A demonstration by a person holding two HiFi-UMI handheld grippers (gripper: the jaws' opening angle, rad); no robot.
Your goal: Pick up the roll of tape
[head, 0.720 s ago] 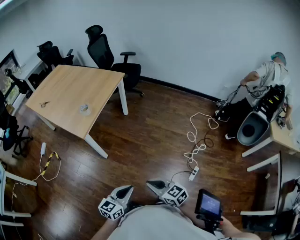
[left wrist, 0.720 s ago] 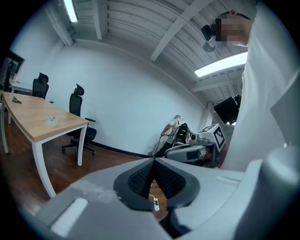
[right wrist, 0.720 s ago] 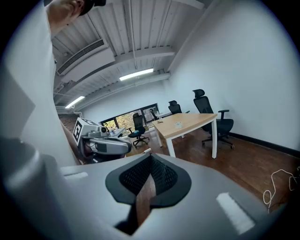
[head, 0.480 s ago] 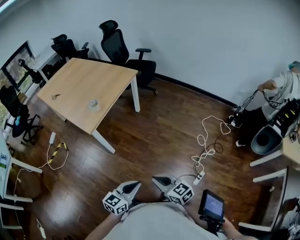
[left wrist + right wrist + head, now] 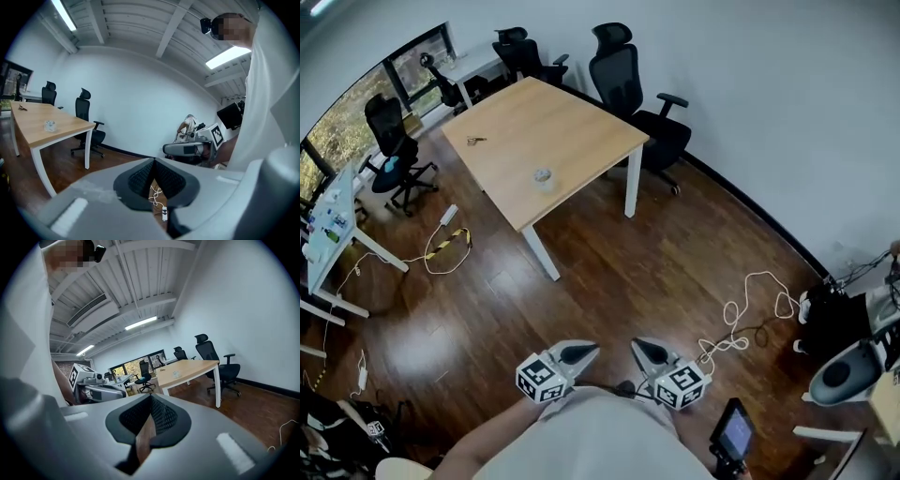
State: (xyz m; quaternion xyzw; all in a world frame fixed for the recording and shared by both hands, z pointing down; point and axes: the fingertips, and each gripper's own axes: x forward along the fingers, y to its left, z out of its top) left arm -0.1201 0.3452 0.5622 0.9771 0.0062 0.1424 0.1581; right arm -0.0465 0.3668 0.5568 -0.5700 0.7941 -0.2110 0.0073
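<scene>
The roll of tape [image 5: 543,176], small and clear, lies near the front edge of a light wooden table [image 5: 581,131] far across the room. In the left gripper view the tape roll [image 5: 50,125] shows on the table at the left; in the right gripper view the tape roll [image 5: 176,373] is far off at centre. My left gripper [image 5: 586,350] and right gripper [image 5: 637,345] are held close to my body at the bottom of the head view, far from the table. Both are shut with nothing between the pads [image 5: 143,176] [image 5: 161,416].
Black office chairs [image 5: 628,89] stand behind the table, another chair [image 5: 394,155] to its left. A small dark object [image 5: 475,141] lies on the tabletop. White cables [image 5: 750,314] and a yellow-black cable [image 5: 445,248] trail on the wooden floor. A white desk [image 5: 333,220] stands at the left.
The head view has swung round: the table and tape shifted from the upper left toward the top centre. Both grippers stay shut near my body.
</scene>
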